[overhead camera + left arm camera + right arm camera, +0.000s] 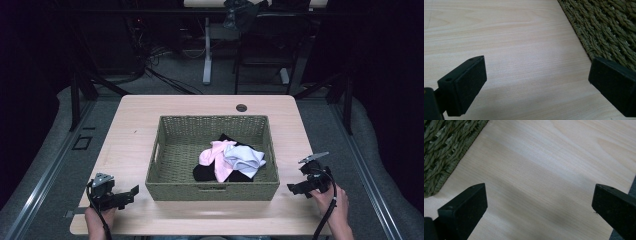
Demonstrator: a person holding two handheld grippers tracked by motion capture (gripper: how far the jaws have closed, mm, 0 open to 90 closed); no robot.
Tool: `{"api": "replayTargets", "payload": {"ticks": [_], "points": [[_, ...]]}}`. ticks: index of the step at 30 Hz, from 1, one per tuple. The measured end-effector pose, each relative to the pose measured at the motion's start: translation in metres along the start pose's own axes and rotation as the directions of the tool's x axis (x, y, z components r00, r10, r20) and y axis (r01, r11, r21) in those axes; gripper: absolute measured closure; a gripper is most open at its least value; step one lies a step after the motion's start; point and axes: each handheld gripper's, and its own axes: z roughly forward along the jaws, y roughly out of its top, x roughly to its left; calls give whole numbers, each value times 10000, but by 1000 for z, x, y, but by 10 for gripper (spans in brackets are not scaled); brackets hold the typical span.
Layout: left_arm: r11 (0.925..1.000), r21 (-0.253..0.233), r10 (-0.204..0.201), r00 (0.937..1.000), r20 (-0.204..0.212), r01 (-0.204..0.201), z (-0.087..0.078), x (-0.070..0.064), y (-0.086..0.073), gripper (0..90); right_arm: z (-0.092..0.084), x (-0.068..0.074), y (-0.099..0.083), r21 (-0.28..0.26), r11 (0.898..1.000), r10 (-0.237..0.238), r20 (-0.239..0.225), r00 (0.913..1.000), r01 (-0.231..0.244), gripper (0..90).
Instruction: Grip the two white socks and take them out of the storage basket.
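Setting: Dark workroom behind a pale wooden table [135, 120], with cables, a chair and a table leg on the grey floor beyond it; a round cable hole [241, 107] sits near the table's far edge.
Centre: woven green basket [172, 187], rectangular, stands in the middle of the table, its long side toward the person.
Contents: heap of socks lies in the right half of the basket; a pink sock [216, 159] drapes over a black sock [204, 173], and a white sock [244, 157] lies just beside the pink one, touching it, toward the right wall.
Left side: left gripper [131, 192] rests low near the table's front left corner, held by the person's left hand [95, 216], pointing toward the basket's front left corner and just short of it.
Left close-up: in the left gripper view the two black jaws stand wide apart over bare wood with nothing between them; the basket's woven wall [604, 27] fills the upper right.
Right side: right gripper [292, 188] is held by the right hand [330, 200] near the table's right edge, pointing at the basket's front right corner, close but apart from it.
Right close-up: in the right gripper view the jaws likewise gape wide and empty above the wood; the basket's corner [441, 157] shows at upper left.
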Motion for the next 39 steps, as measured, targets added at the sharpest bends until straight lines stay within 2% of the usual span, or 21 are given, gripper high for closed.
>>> {"api": "replayTargets", "payload": {"ticks": [5, 9, 11, 13, 15, 17, 18, 23, 28, 30, 32, 39], "points": [[9999, -106, 20, 10000, 24, -20, 1, 0, 0, 18, 1, -1, -1, -121, 9999, 77, -36, 10000, -77, 0], [10000, 53, -22, 10000, 17, 22, 1, 0, -1, 18, 1, -2, -1, -136, 9999, 97, -111, 9999, -99, 0], [9999, 32, -104, 9999, -36, 104, 2, 1, -2, 18, 3, -4, 0, -229, 9995, 200, -299, 9994, -206, 0], [9998, -48, -213, 9997, -104, 213, 1, 2, -3, 18, 1, -6, 3, 13, 10000, 44, -613, 9981, -43, 0], [9996, -71, -265, 9995, -144, 264, 0, 3, -2, 19, -2, -8, 6, -108, 9998, 133, -795, 9967, -142, 0], [9998, -5, -222, 9996, -157, 222, 1, 3, -1, 18, -3, -9, 6, -213, 9996, 185, -858, 9961, -204, 0], [9998, 4, -182, 9997, -134, 182, 4, 2, 0, 18, -10, -10, 9, -131, 9994, 301, -1121, 9932, -318, 2], [10000, 19, -63, 9999, -82, 63, 7, -1, 2, 16, -22, -11, 13, -239, 9994, 218, -1040, 9943, -245, 16], [9996, -178, -196, 9998, 91, 198, 6, 0, 0, 7, -36, -11, 17, -470, 9987, 129, -955, 9953, -175, 16], [9996, -203, -211, 9997, 77, 212, 2, 1, -1, 7, -45, -11, 19, -761, 9967, 210, -1014, 9946, -288, 16], [9996, -212, -170, 9999, 0, 170, 2, 1, -1, 7, -54, -12, 24, -812, 9965, 103, -917, 9957, -178, 16], [9993, -238, -281, 9994, -193, 276, 0, 2, 0, 7, -67, -11, 38, -1112, 9938, -91, -791, 9968, 2, 16]]}}
